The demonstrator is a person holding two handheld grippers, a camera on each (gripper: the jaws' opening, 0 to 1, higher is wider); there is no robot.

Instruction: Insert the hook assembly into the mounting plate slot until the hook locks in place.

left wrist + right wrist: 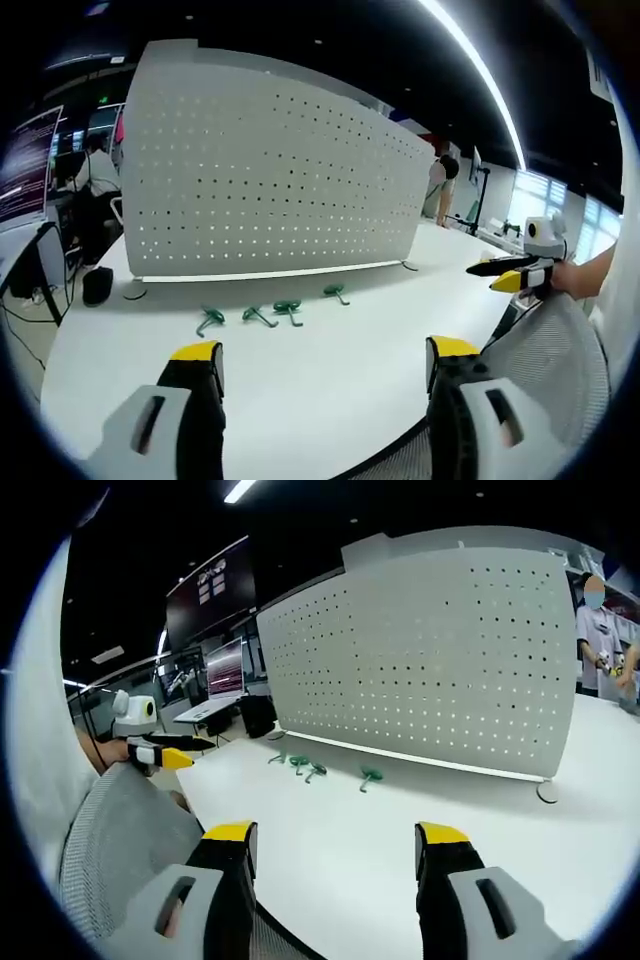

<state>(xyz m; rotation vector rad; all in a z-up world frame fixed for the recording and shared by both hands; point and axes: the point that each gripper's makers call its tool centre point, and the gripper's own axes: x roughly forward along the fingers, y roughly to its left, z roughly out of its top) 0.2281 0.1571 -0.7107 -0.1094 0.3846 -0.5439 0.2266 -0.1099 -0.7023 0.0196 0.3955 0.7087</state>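
In the left gripper view, the left gripper (325, 365) sits low over a white table (330, 400), its two yellow-tipped jaws spread wide apart with nothing between them; ahead, well apart from the jaws, four green hooks (272, 314) lie loose in a rough row on the tabletop, just in front of a tall white perforated panel (270, 180) that stands upright on the table; the hooks rest near the panel's foot but none hangs in its holes; at the right edge the right gripper (510, 275) comes into sight, held by a person's hand above a mesh chair back (550, 350), and whether its jaws are apart or together cannot be told from here.

In the right gripper view, the right gripper (333, 845) also hangs over the table with its jaws standing wide apart and empty; the same green hooks (312, 768) lie beyond it beside the panel's base; the left gripper (170, 752) appears at the left, far from them.

By this showing the task has not begun: no hook is picked up, none is seated in the panel, and every step of grasping, aligning and pushing home is left to do.
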